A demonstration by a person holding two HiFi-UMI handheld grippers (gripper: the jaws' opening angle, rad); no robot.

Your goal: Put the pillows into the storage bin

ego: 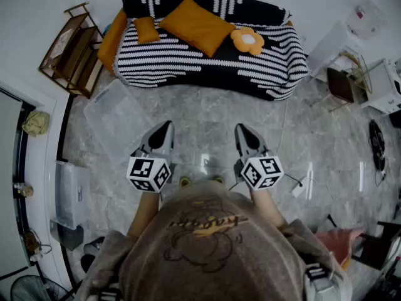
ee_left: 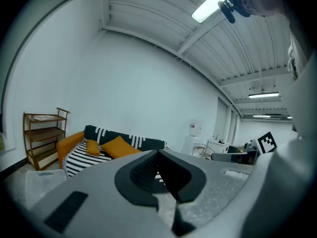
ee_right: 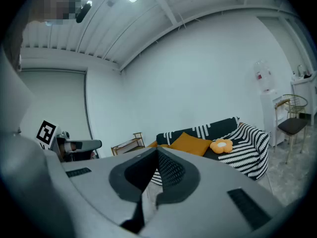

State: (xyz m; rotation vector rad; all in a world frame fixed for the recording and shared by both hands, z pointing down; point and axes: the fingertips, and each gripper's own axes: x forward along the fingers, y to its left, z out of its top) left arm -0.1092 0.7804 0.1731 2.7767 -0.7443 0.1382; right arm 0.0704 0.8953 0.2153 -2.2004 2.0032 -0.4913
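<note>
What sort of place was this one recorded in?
Probably a mock living room set up in an office or lab hall: a striped sofa with orange pillows, a wooden shelf, and a water dispenser nearby.

striped sofa (ego: 188,64) | wooden shelf (ego: 72,49) left of it | perhaps water dispenser (ee_right: 262,78) right

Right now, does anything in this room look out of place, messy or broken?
Nothing looks spilled or broken. The striped throw sits unevenly, leaving the sofa's orange arm bare at the left, and the large orange pillow lies slantwise on the throw.
</note>
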